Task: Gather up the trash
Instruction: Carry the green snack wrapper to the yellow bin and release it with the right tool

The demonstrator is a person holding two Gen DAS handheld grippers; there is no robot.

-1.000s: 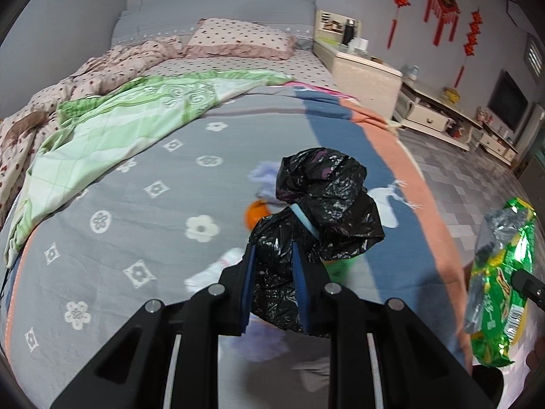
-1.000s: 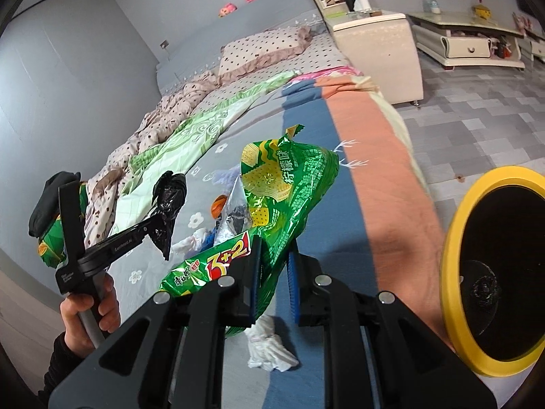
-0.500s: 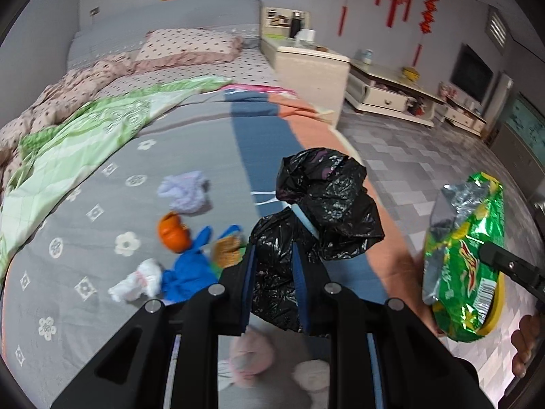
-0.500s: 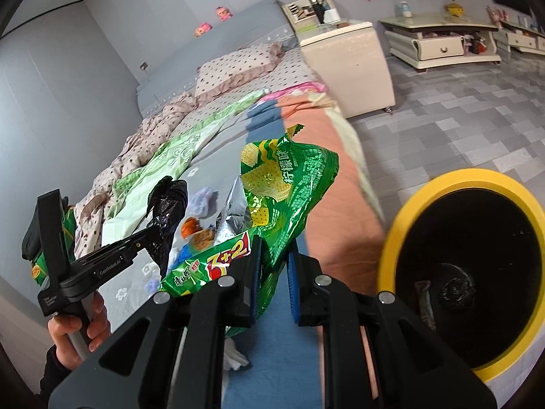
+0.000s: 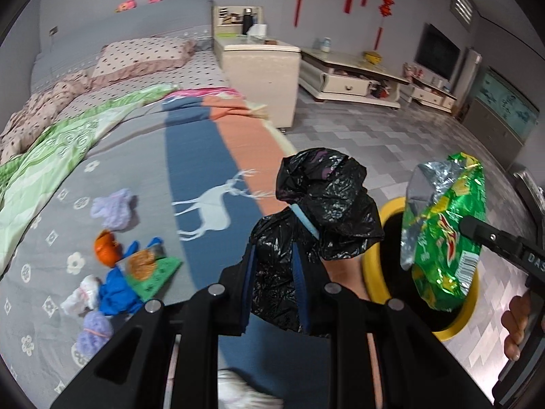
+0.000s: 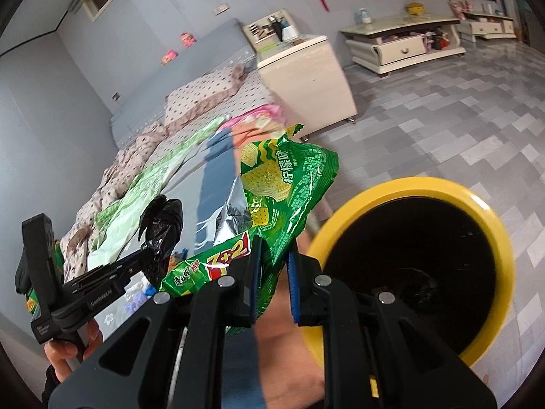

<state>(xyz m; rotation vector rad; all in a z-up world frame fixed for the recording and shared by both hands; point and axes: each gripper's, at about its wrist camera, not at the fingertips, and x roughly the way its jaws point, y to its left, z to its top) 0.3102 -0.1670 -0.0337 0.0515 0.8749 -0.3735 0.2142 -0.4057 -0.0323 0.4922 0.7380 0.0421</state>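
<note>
My left gripper (image 5: 274, 288) is shut on a crumpled black plastic bag (image 5: 323, 211), held above the bed's edge. My right gripper (image 6: 274, 277) is shut on a green snack wrapper (image 6: 282, 184), also visible in the left wrist view (image 5: 442, 238). A yellow-rimmed trash bin (image 6: 422, 197) stands on the floor beside the bed, just right of the wrapper; in the left wrist view the bin (image 5: 378, 266) sits behind the bag and wrapper. The left gripper with its bag (image 6: 160, 235) shows at the left of the right wrist view.
Loose trash lies on the grey bedspread (image 5: 112, 150): purple wads (image 5: 114, 204), an orange piece (image 5: 105, 248), blue scraps (image 5: 119, 289), white tissue (image 5: 80, 298). A cream nightstand (image 5: 262, 68) and low cabinet (image 5: 351, 78) stand on the tiled floor (image 5: 385, 136).
Both grippers have swung right, away from the bed toward the yellow bin, each still holding its item. The bin now sits larger and closer under the wrapper.
</note>
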